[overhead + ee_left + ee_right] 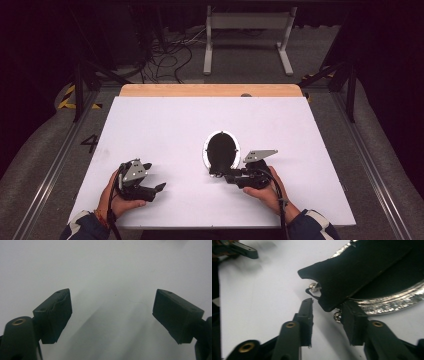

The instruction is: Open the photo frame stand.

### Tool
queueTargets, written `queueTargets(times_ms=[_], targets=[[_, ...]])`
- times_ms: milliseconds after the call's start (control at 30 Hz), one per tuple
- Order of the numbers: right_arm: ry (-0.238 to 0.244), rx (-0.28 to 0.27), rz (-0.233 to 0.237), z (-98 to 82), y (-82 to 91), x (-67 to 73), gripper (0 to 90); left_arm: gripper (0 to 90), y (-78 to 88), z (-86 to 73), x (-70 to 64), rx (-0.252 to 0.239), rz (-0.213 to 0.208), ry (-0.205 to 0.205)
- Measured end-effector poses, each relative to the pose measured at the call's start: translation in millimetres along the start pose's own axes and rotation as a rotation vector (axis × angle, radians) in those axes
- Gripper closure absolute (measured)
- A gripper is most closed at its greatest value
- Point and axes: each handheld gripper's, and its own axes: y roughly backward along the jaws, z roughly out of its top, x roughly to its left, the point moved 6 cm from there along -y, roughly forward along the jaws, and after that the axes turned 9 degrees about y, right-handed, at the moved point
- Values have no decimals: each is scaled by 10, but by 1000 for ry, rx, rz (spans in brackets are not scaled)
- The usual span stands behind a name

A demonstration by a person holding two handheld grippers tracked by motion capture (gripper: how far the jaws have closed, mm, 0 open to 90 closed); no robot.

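The white table (165, 130) carries a black oval coin purse (221, 150) with a silver rim, lying centre-right. The right gripper (226, 176) sits at its near end, jaws narrowly apart around the black flap by the clasp balls (313, 286); I'd close squarely there. The left gripper (153, 176) rests near-left, jaws wide, holding nothing.

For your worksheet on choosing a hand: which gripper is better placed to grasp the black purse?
The right gripper: its open jaws sit at the purse, by the clasp, in the right gripper view. The left gripper is open over bare table, well aside.
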Motion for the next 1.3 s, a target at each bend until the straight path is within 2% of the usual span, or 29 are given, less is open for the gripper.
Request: queueTargets(times_ms=[133, 200, 367, 400, 433, 500, 633, 733, 767, 800, 833, 933, 1000, 1100, 1133, 1233, 1300], targets=[[-59, -31, 62, 12, -24, -31, 538, 164, -19, -9, -4, 9, 0, 0], [-102, -45, 87, 25, -33, -57, 443, 159, -22, -10, -8, 10, 2, -3], [-192, -64, 164, 35, -59, -112, 429, 157, -41, -18, -8, 19, 6, -6], [-192, -64, 164, 35, -59, -112, 429, 156, -41, -18, -8, 19, 6, -6], [-234, -94, 171, 50, -55, -146, 426, 156, -43, -18, -6, 22, 7, -9], [-279, -111, 184, 64, -63, -181, 426, 154, -54, -19, -11, 25, 7, -5], [-325, -135, 205, 86, -83, -212, 431, 153, -66, -24, -9, 33, 8, -12], [-398, -162, 192, 120, -75, -262, 434, 150, -83, -27, -12, 37, -1, -6], [-436, -172, 192, 135, -69, -273, 426, 148, -83, -27, -12, 37, -1, -6], [-436, -172, 192, 135, -69, -273, 426, 148, -86, -28, -15, 37, -4, 2], [-465, -181, 188, 156, -67, -279, 417, 148, -88, -28, -14, 37, -5, 2], [-502, -184, 173, 166, -103, -313, 424, 146, -86, -25, -7, 40, -4, 5], [-528, -195, 179, 158, -138, -334, 473, 146, -93, -21, -15, 38, -10, 9], [-534, -200, 177, 149, -158, -357, 542, 146, -124, 8, -18, 38, -17, 9], [-529, -200, 176, 137, -162, -365, 558, 146, -149, 34, -22, 36, -22, 20], [-524, -196, 176, 135, -162, -366, 577, 145, -239, 186, -24, 13, -45, 27], [-505, -190, 172, 140, -163, -360, 585, 149, -307, 292, -28, -1, -67, 37]])
